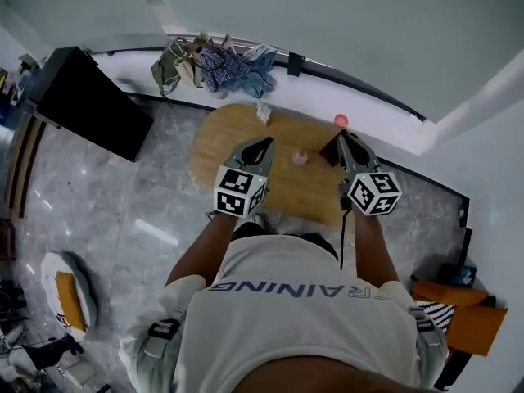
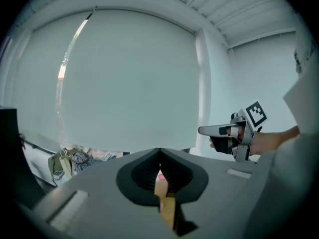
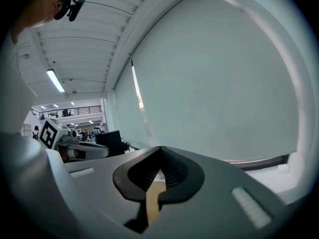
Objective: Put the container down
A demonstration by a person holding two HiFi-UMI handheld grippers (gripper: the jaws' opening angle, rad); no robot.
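Now the left hand-held gripper (image 1: 264, 144) and right hand-held gripper (image 1: 342, 137) hover level (both closed, empty).

Grippers: two, left gripper (image 1: 267, 142) and right gripper (image 1: 341, 136). Bench (image 1: 225, 137): one. Container (image 1: 300, 157): one, between left fingers (image 1: 255, 152) and right fingers (image 1: 354, 155). Small white item (image 1: 264, 113): one, beyond left fingers. Pink round item (image 1: 341, 120): one, beyond right fingers. Clothes heap (image 1: 217, 62): one.

Container (image 1: 300, 157) on table (image 1: 225, 137), clothes (image 1: 221, 62) behind
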